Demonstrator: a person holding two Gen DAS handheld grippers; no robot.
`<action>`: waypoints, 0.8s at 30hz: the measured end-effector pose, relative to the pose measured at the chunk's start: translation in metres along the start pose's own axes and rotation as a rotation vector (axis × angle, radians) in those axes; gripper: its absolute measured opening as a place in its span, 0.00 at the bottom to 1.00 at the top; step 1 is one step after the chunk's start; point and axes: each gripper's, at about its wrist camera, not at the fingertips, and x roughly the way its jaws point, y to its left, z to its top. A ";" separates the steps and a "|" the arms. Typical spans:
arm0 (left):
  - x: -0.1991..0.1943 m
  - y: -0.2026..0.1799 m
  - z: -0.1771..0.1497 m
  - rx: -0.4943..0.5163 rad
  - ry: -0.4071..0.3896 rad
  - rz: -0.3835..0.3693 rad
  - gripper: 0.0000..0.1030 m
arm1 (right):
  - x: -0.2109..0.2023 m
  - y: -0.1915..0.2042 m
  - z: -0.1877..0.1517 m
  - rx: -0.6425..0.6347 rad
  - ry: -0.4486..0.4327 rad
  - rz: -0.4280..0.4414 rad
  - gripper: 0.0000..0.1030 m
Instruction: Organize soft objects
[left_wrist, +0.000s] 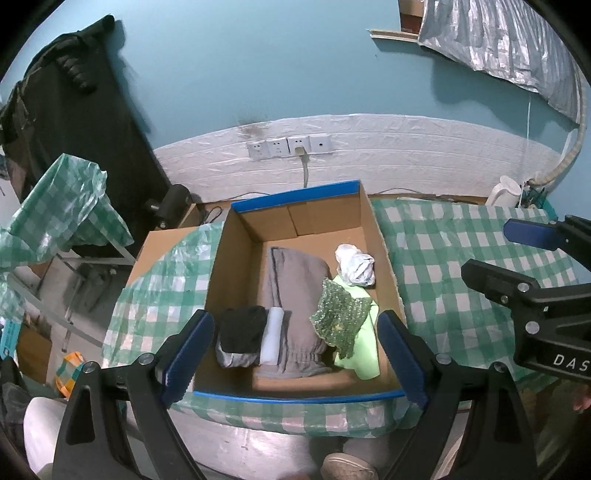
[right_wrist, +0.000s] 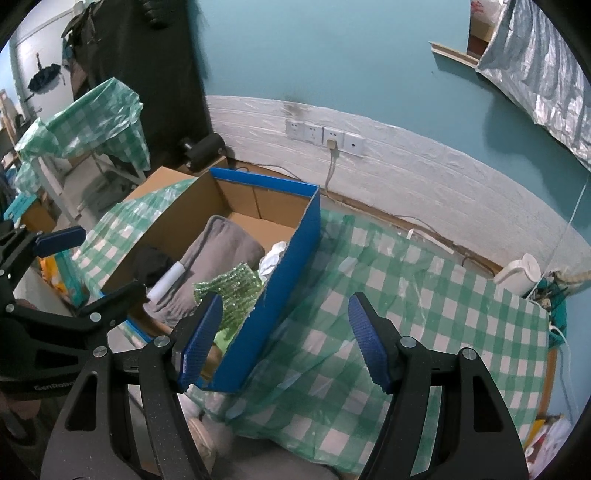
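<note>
A blue-sided cardboard box (left_wrist: 243, 243) (right_wrist: 291, 288) stands on the checked table. Inside lie folded grey trousers (left_wrist: 295, 295) (right_wrist: 218, 251), a black sock bundle (left_wrist: 242, 332) (right_wrist: 149, 264), a white foam roll (left_wrist: 272, 334) (right_wrist: 168, 280), a green sequinned cloth (left_wrist: 338, 317) (right_wrist: 231, 291), a lime garment (left_wrist: 364, 350) and a crumpled white bag (left_wrist: 354, 264) (right_wrist: 273, 258). My left gripper (left_wrist: 295, 352) hovers open over the box's near edge, holding nothing. My right gripper (right_wrist: 286, 339) stands open to the right of the box, straddling its blue side wall without touching, and shows at the right edge of the left wrist view (left_wrist: 509, 254).
A green-and-white checked plastic cloth (left_wrist: 461, 266) (right_wrist: 406, 314) covers the table. A white kettle (left_wrist: 504, 190) (right_wrist: 521, 273) stands at its far right corner by the wall. Sockets (left_wrist: 288, 146) with a plugged cable sit behind the box. A shoe (left_wrist: 347, 467) shows below the table edge.
</note>
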 end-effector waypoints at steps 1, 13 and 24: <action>0.001 -0.001 0.000 0.000 0.002 -0.003 0.89 | 0.000 0.000 0.000 -0.002 0.000 -0.001 0.68; 0.007 -0.005 -0.001 0.010 0.021 -0.002 0.89 | 0.005 -0.006 -0.003 0.006 0.008 0.000 0.68; 0.009 -0.008 -0.003 0.025 0.020 0.005 0.89 | 0.005 -0.006 -0.003 0.006 0.007 0.002 0.68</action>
